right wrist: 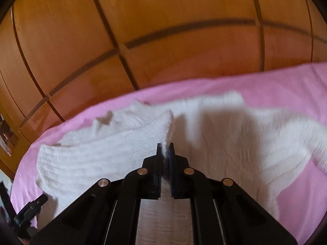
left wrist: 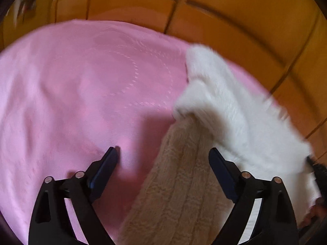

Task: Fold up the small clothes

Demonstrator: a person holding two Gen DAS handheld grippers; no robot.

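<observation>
A white fluffy knitted garment [right wrist: 98, 153] lies spread on a pink bedsheet [right wrist: 286, 85]. My right gripper [right wrist: 165, 149] is shut on a raised fold of it, with white fabric pinched between the pads. In the left wrist view the same garment [left wrist: 229, 106] lies at the right, and a shaded ribbed part of it [left wrist: 179, 187] runs down between my fingers. My left gripper [left wrist: 163, 153] stands open above that part and the sheet [left wrist: 71, 81], its pads pressing on nothing. A black piece at the lower left of the right wrist view [right wrist: 30, 210] looks like the left gripper.
Orange-brown wooden wardrobe panels [right wrist: 163, 30] rise right behind the bed's far edge, also seen across the top of the left wrist view [left wrist: 235, 14]. The pink sheet stretches bare to the left of the garment, with faint stitched circles [left wrist: 126, 71].
</observation>
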